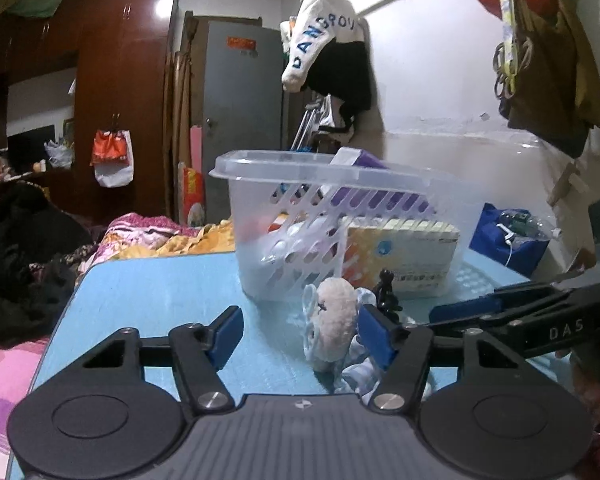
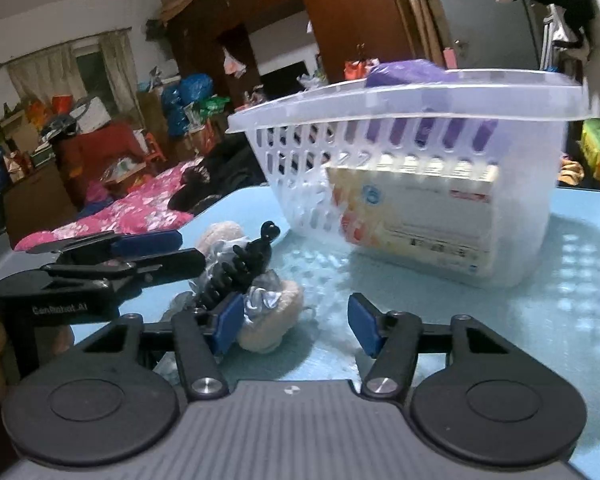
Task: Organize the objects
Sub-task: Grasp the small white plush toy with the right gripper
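A pale pink plush toy [image 1: 334,320] in clear wrapping lies on the light blue table [image 1: 160,292], with a small black figurine [image 1: 386,292] just behind it. My left gripper [image 1: 300,336] is open around the plush, whose side is near the right pad while the left pad stands apart. In the right wrist view my right gripper [image 2: 296,324] is open too, with the plush toy [image 2: 268,320] beside its left pad and the figurine [image 2: 240,264] above it. Each gripper shows in the other's view: the right gripper [image 1: 440,316] and the left gripper [image 2: 180,250]. Behind stands a translucent slotted basket [image 1: 260,168].
The basket [image 2: 400,96] holds an orange-and-white box [image 2: 412,216] and a purple item [image 2: 404,74]. A bed with pink bedding [image 2: 140,208] lies past the table's edge. A blue bag [image 1: 504,236] sits beyond the table, and clothes hang on the wall.
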Available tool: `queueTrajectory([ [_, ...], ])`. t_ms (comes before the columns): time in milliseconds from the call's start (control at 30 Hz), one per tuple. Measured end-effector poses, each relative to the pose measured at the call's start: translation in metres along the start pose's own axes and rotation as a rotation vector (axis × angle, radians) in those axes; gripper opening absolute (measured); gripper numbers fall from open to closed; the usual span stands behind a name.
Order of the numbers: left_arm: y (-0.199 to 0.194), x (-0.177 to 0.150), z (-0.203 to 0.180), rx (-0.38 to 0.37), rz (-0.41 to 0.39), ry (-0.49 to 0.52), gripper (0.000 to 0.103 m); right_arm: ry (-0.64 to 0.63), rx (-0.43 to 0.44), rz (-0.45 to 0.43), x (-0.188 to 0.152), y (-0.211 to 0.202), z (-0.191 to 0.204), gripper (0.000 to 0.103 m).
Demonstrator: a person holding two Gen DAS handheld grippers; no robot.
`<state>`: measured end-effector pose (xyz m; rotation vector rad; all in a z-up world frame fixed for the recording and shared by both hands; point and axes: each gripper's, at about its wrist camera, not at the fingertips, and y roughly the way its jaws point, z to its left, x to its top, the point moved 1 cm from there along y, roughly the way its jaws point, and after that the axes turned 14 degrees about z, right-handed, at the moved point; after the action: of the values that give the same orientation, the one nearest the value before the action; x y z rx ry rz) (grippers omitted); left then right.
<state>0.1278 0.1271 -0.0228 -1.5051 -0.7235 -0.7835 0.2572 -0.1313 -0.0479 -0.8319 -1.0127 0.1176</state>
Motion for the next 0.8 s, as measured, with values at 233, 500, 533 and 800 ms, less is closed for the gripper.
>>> queueTrajectory([
  [233, 0.008, 0.000, 0.006, -0.032, 0.058, 0.000, 0.067, -0.017, 0.030, 0.000, -0.008, 0.000, 0.011, 0.044],
  [500, 0.013, -0.002, -0.002, -0.060, 0.093, 0.033, 0.033, -0.031, 0.035, -0.002, -0.006, 0.003, 0.015, 0.041],
  [533, 0.013, -0.002, -0.002, -0.056, 0.097, 0.031, 0.033, -0.026, 0.039, 0.008, -0.005, 0.005, 0.015, 0.043],
  [800, 0.014, -0.002, -0.005, -0.044, 0.100, 0.031, 0.032, -0.025, 0.040, 0.015, -0.006, 0.007, 0.020, 0.039],
])
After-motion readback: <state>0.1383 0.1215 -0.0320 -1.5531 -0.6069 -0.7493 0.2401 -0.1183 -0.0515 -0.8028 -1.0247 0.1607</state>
